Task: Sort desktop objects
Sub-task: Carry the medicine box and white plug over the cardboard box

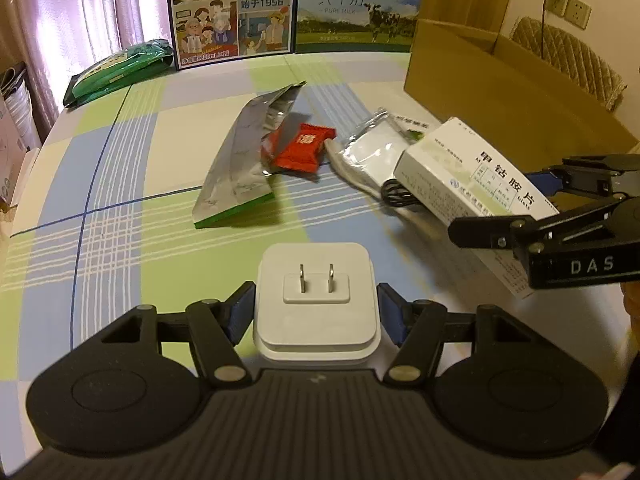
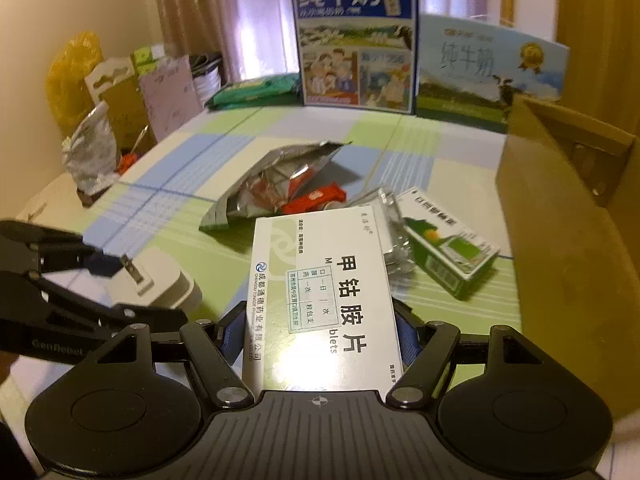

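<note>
The left gripper (image 1: 316, 312) fingers squeeze a hard, smooth white plastic plug (image 1: 316, 300) by its sides. The right gripper (image 2: 320, 338) fingers pinch a light white cardboard medicine box (image 2: 320, 292); it may crush.

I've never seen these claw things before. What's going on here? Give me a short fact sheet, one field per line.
Setting: checked tablecloth
Left claw: closed on a white plug adapter, prongs facing away
Right claw: closed on a white medicine box
Loose items: silver foil pouch, red snack packet, green-and-white small box, blister pack
Right side: open cardboard box
Far edge: two milk cartons, green bag
</note>
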